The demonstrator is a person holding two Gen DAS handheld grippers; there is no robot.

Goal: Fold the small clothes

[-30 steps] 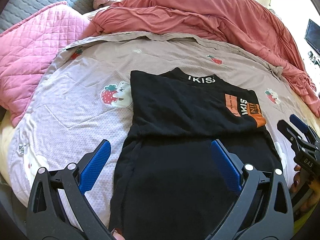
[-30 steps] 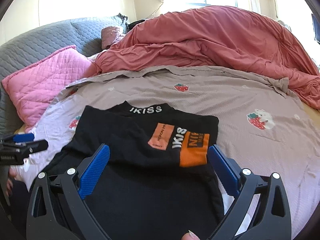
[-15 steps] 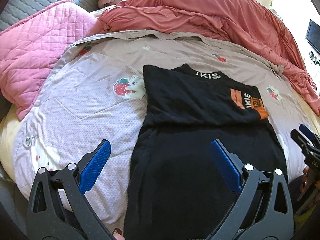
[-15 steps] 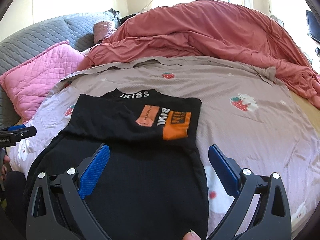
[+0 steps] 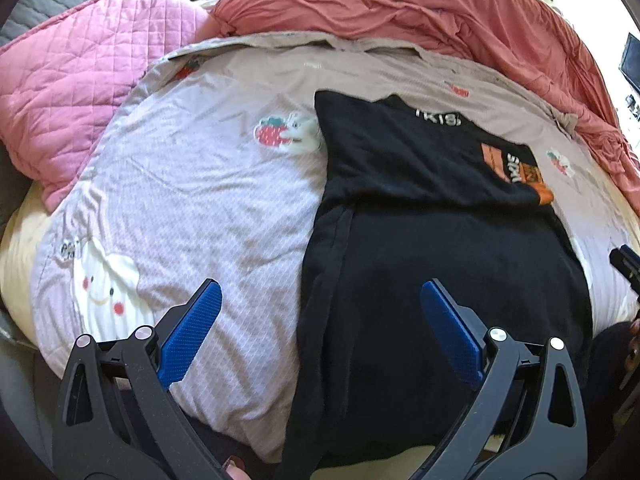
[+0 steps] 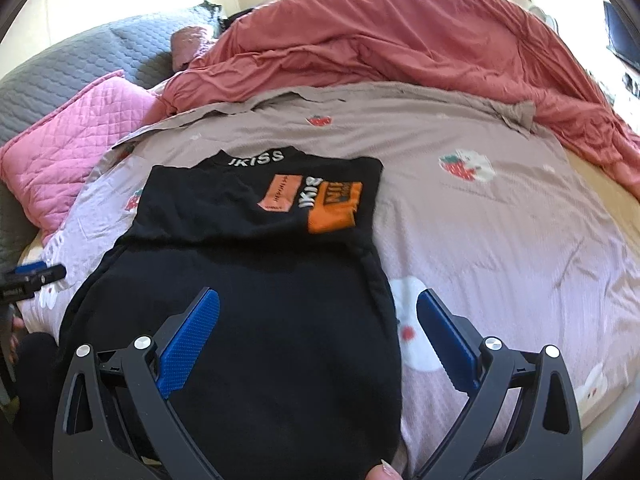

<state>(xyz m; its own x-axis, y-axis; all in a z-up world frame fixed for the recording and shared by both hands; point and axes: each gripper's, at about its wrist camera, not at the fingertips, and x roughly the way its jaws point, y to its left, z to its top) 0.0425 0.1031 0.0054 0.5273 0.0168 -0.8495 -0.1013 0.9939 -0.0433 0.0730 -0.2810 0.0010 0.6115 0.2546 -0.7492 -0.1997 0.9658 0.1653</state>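
Lying flat on the bed, the black shirt (image 6: 256, 292) has its upper part folded over, so that the sleeve with the orange patch (image 6: 334, 208) rests across the chest, just below the collar with white letters (image 6: 256, 157). Its lower part spreads toward the near edge of the bed and hangs a little over it. Under it is a mauve sheet (image 6: 500, 220) printed with strawberries and white bears.

The left gripper (image 5: 320, 308) hovers above the near left side of the shirt, its jaws wide apart and holding nothing; one blue pad is over the bare sheet (image 5: 208, 184), the other over the dark cloth (image 5: 440, 240). The right gripper (image 6: 318, 312) hovers over the shirt's near right side, jaws likewise wide and holding nothing, with one pad above the shirt and the other above the sheet beside the shirt's right edge. Neither gripper touches the cloth. Each gripper's tip shows at the edge of the other's view: the right gripper (image 5: 626, 264) at the far right of the left view, the left gripper (image 6: 32, 276) at the far left of the right view.

Beyond the shirt a rumpled red duvet (image 6: 400, 40) lies across the far side of the bed. A pink quilted pillow (image 5: 80, 88) sits at the far left, against a grey quilted headboard (image 6: 80, 64).
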